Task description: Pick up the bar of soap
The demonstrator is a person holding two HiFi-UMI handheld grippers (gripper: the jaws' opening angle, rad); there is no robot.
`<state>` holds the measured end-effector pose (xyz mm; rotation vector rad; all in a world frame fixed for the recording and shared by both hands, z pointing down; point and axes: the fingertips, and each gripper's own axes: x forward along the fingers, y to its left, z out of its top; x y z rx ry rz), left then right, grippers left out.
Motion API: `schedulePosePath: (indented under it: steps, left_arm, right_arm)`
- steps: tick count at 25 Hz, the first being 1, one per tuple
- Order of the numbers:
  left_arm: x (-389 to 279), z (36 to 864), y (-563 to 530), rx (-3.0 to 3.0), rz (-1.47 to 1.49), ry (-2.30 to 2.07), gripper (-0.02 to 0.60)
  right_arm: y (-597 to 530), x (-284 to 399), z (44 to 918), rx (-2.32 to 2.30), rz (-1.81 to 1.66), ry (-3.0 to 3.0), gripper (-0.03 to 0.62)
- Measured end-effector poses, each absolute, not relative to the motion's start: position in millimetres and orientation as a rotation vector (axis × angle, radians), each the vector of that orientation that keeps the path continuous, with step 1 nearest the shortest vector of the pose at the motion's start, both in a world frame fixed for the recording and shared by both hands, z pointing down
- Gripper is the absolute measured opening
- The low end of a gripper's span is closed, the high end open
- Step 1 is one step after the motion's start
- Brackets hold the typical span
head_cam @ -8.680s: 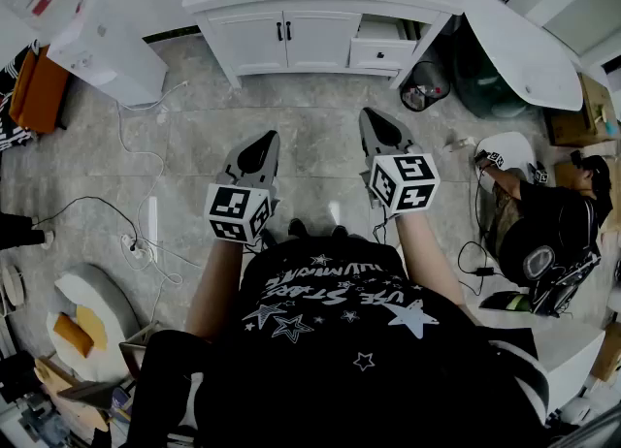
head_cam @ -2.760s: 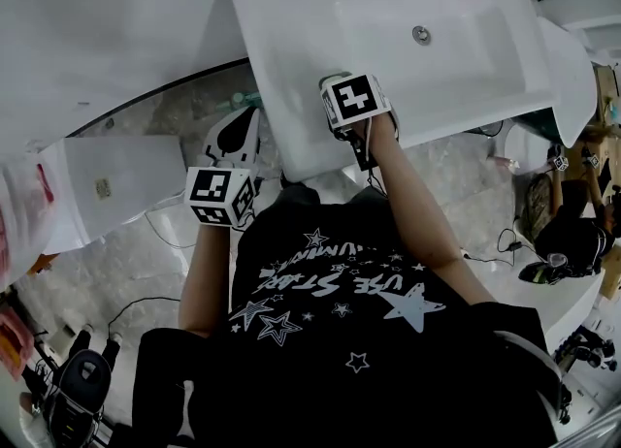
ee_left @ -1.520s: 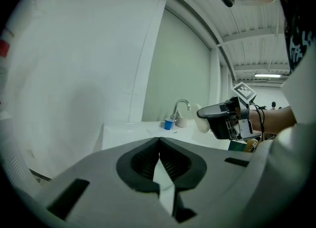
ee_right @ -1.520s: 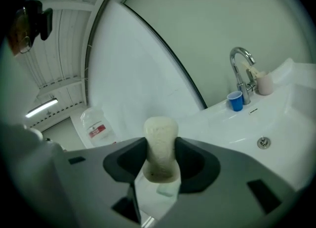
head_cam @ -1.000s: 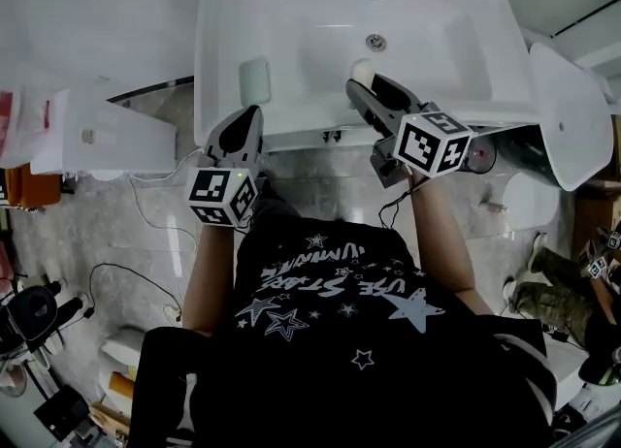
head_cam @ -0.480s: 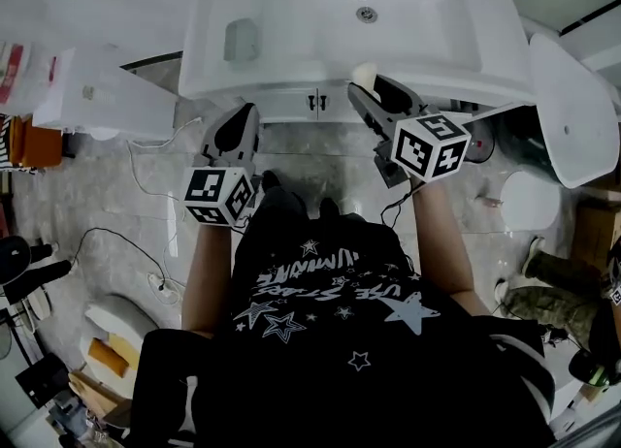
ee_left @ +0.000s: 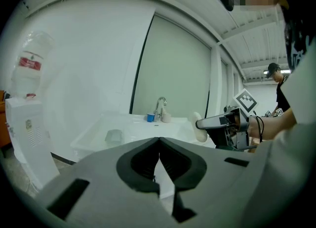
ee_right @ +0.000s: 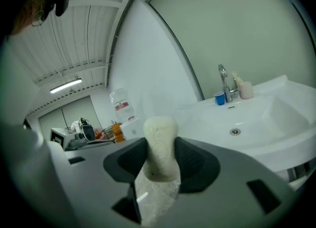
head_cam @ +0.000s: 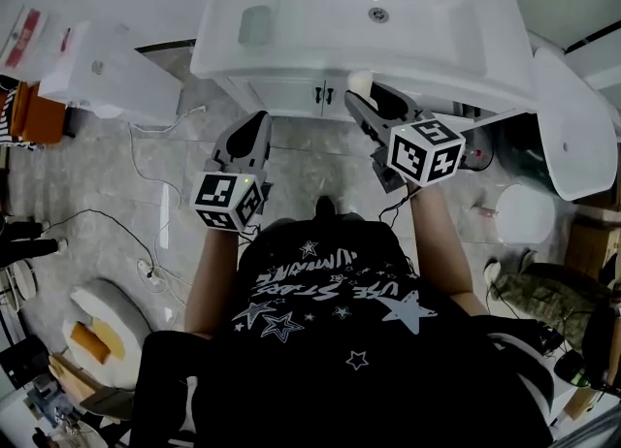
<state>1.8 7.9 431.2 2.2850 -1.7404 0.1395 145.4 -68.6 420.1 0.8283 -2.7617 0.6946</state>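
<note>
1. Right gripper (ee_right: 160, 140) is pinching the bar of soap (ee_right: 160, 123) between its two dark pads. The jaws are standing fairly wide, one pad pressing on each broad face of the bar.
2. The pale cream bar is standing on end in that grip, with its rounded top sticking out past the jaw tips.
3. In the head view the bar is hanging in the air just in front of the front edge of the white sink basin (head_cam: 456, 53). It is in front of the cabinet doors (head_cam: 286, 95) below the basin and is touching neither.
4. Left gripper (ee_left: 159, 145) is holding its jaws pressed together with nothing between them. It is hanging over the grey tiled floor (head_cam: 126, 184), well apart from the soap and short of the basin.
5. At the back of the basin a chrome faucet (ee_right: 224, 81) is rising, with a blue cup (ee_right: 219, 98) just beside it on one side and a beige cup (ee_right: 245, 90) on the other. The drain (ee_right: 235, 132) is showing in the bowl.
6. A small grey-green dish (head_cam: 255, 24) is lying on the basin's left ledge.
7. A white water dispenser (ee_left: 22, 133) with a bottle on top is standing to the left of the cabinet.
</note>
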Motion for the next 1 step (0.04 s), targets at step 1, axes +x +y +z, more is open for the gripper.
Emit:
schedulePosePath:
  steps: [1]
  left_arm:
    - [1.7, 432.9, 12.1, 2.281, 0.137, -1.74, 0.011]
  right_arm:
    - [-64.3, 142.8, 420.8, 0.818, 0.689, -2.76, 0.186]
